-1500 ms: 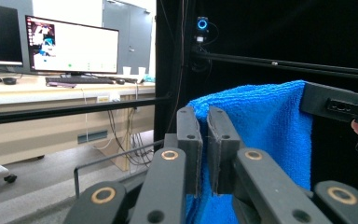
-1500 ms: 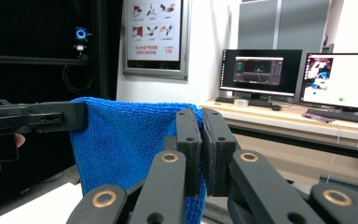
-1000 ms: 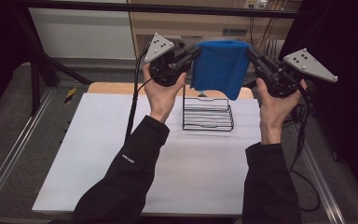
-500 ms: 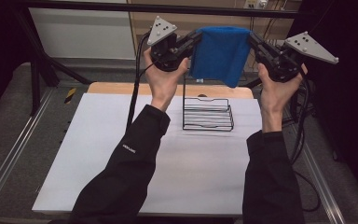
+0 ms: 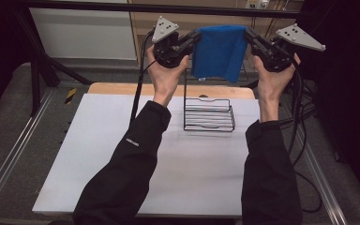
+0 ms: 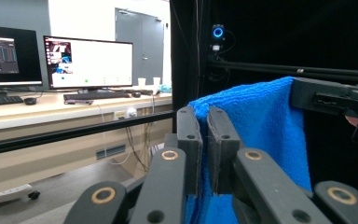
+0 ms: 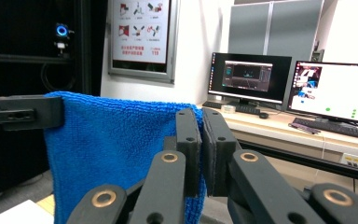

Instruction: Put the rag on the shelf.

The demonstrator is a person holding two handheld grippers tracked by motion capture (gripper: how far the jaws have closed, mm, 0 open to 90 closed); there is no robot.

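- Blue cloth [image 5: 219,50] hangs in the air above the far part of the counter [image 5: 98,140], stretched between the two claws by its top corners, its lower hem loose.
- Left claw [image 5: 194,38] clenched on the cloth's left top corner; in the left gripper view the jaws stand pressed together with blue pile [image 6: 256,126] pinched between them.
- Right claw [image 5: 249,35] clenched on the other top corner; the right gripper view shows the same pinch, cloth [image 7: 116,149] draped away toward the opposite claw.
- Black wire rack [image 5: 209,114] stands on the counter directly beneath the cloth, apart from it; the hem ends above the rack's upright back frame.
- Step in hand, as I judge it: cloth lifted and spread, carried over the rack, likely to be draped or laid on it.
- Next move calls for both hands lowering together, keeping the top edge taut and level so the hem clears the back frame rather than snagging on wire.
- Edges: the rack sits near the counter's far wooden edge [image 5: 122,88]; a dark bar [image 5: 98,5] crosses just above and behind the claws, so little room upward or forward.
- Open room: broad bare counter on the near side and to the left.
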